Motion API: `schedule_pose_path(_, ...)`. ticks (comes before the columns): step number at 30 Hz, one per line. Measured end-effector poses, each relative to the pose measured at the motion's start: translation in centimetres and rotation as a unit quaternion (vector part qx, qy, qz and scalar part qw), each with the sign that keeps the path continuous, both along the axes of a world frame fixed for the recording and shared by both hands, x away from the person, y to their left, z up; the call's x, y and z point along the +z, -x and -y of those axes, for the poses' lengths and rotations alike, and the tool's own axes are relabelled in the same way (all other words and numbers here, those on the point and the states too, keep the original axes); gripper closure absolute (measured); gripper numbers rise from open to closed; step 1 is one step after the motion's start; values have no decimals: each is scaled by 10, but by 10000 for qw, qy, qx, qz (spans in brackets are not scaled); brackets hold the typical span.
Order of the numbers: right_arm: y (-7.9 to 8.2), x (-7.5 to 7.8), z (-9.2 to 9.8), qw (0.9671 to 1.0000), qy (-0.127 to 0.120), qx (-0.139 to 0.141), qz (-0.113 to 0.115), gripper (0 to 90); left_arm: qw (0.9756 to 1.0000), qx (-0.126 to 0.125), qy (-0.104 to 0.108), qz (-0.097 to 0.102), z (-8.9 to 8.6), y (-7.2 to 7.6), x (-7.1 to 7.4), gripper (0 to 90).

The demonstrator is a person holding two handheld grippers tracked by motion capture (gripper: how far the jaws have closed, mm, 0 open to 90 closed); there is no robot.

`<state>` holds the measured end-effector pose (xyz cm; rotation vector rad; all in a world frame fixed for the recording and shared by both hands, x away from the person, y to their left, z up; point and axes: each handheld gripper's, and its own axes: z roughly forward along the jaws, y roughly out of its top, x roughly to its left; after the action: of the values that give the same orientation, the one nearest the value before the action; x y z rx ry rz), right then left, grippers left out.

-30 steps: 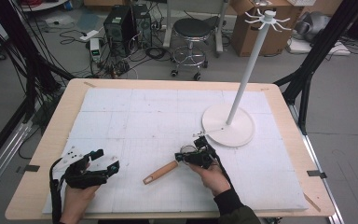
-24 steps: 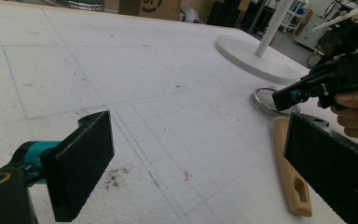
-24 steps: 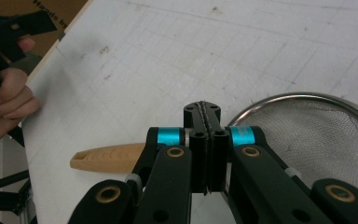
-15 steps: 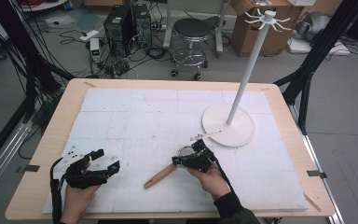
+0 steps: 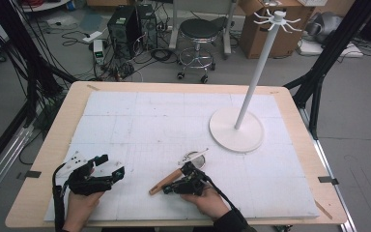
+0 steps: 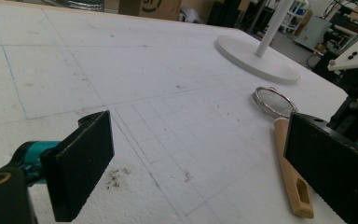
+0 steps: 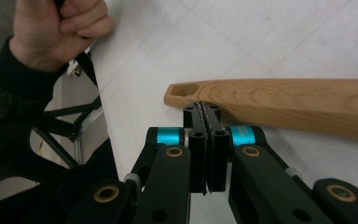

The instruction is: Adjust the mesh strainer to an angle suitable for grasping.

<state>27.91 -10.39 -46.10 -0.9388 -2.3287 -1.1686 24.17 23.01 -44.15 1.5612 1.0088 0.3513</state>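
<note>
Right now your right tongs (image 5: 170, 189) sit low on the white foam-covered desk (image 5: 140, 121), jaws pressed flat together with nothing between them, their tips just beside the wooden handle (image 7: 279, 105) of the small strainer (image 5: 176, 172). In the right gripper view the closed tips meet the near edge of that handle close to its end with the hanging hole, though whether they truly touch it is hard to tell. The strainer lies flat on the desk, handle pointing toward you and to the left, its round metal mesh bowl (image 5: 194, 157) at the far end, near the white stand's (image 5: 236, 130) round base. Your left tongs (image 5: 110, 165) rest near the desk's front left, jaws standing wide apart and empty, well apart from the strainer.
</note>
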Motion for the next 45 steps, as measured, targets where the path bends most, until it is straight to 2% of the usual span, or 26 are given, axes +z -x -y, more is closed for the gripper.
schedule_pose_path(2,0,-2,-4,10000,-36,72,-30,896,10000,-1,8,0,0,0,0,90)
schedule_pose_path(7,-1,-1,-11,10000,34,44,-25,896,10000,-13,-5,-6,0,0,0,90)
schedule_pose_path(16,-13,-1,-25,9999,120,-10,61,896,10000,1,23,10,-1,0,0,91)
schedule_pose_path(19,-17,-2,-28,9999,111,-36,-6,896,10000,-7,15,8,-1,0,0,90)
schedule_pose_path(27,-27,0,-39,9998,164,-59,40,896,10000,12,55,10,-2,0,1,90)
schedule_pose_path(33,-32,2,-47,9994,277,-146,119,896,10000,13,54,9,-2,0,1,90)
schedule_pose_path(40,-37,1,-48,9993,231,-249,153,897,10000,22,58,1,-2,0,0,90)
schedule_pose_path(43,-47,0,-45,9986,187,-454,190,897,10000,20,66,-3,-2,0,1,90)
schedule_pose_path(45,-50,-1,-44,9986,161,-479,143,898,10000,18,64,2,-2,1,1,91)
